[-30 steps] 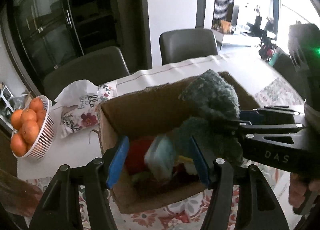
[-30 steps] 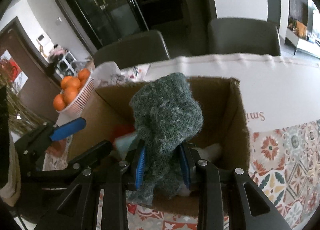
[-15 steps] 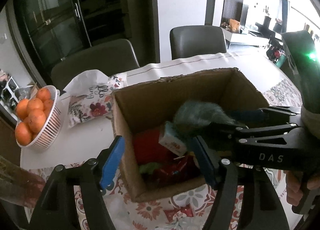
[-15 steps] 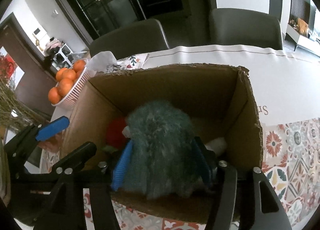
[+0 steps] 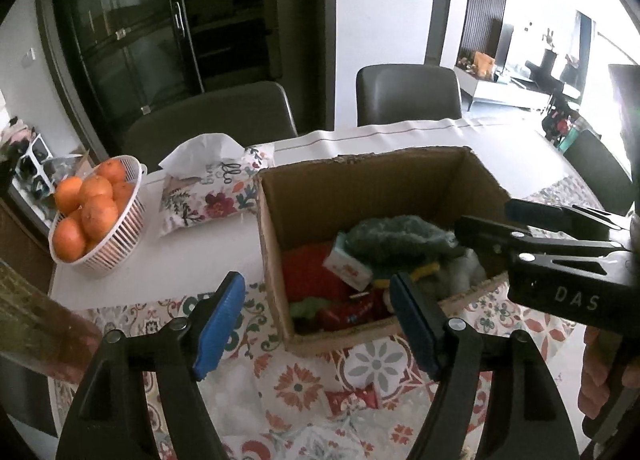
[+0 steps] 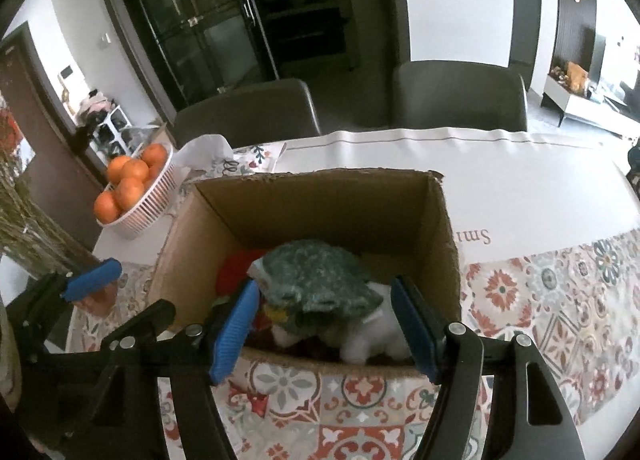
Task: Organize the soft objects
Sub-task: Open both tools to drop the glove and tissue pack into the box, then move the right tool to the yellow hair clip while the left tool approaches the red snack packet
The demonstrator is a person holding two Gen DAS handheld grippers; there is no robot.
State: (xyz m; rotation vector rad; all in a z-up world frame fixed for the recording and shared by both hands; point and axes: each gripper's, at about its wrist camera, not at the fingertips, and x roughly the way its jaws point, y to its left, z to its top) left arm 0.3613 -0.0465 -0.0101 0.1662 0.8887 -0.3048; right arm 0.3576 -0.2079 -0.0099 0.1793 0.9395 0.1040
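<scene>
An open cardboard box [image 5: 360, 180] [image 6: 320, 204] stands on the table. In it a green fuzzy soft item [image 5: 396, 238] [image 6: 316, 276] lies on top of a red soft thing [image 5: 312, 276], a white plush [image 6: 376, 336] and a small white packet [image 5: 346, 270]. My right gripper [image 6: 324, 330] hovers over the box's near edge. Its jaws are opening and the pads stand clear of the green item. My left gripper [image 5: 316, 324] hangs above the box's near left corner, its jaws also opening, with nothing held between them. From the right, the right gripper [image 5: 540, 236] reaches into the left wrist view.
A white basket of oranges [image 5: 96, 212] [image 6: 132, 188] and a floral tissue pack [image 5: 208, 188] sit to the left of the box. Two dark chairs [image 5: 408, 100] stand behind the table. Dried stems [image 6: 36, 236] rise at the left. A patterned cloth [image 5: 304, 380] covers the near table.
The right gripper let go of the green fuzzy item, which dropped into the box. Both grippers widened and drew up and back from the box.
</scene>
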